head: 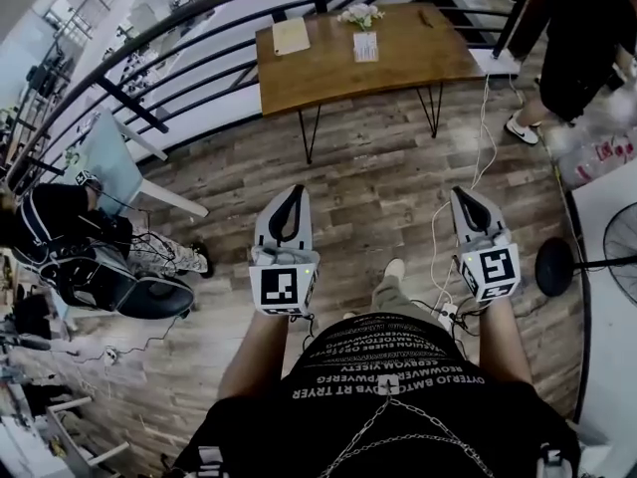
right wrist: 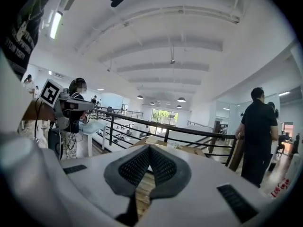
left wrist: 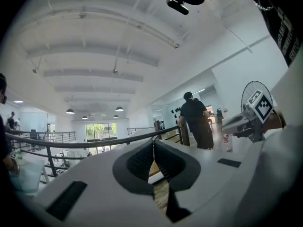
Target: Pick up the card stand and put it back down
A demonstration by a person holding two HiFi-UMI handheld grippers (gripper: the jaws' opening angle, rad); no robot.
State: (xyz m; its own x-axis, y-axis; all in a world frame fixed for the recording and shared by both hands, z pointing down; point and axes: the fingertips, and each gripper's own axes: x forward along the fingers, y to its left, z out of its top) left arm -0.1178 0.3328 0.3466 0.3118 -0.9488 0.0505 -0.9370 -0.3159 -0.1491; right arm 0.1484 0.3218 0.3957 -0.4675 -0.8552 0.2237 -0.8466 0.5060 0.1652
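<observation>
- The card stand [head: 366, 46] stands on the wooden worktop [head: 328, 78], just in front of a small spray of white flowers [head: 359, 13] and beside a tan pad [head: 291, 36]. It is well apart from both grippers.
- The left hand-held gripper [head: 295, 191] has its jaws pressed together on nothing, and so does the right hand-held gripper [head: 462, 193]. Both are held low in front of the body.
- The step in hand looks like the approach: walk up to the worktop, minding the white cable [head: 484, 132] on the floor.
- Spread one gripper's jaws before reaching in.
- Pinch the stand low and square, lift it straight up clear of the flowers, then seat it flat before letting go.
</observation>
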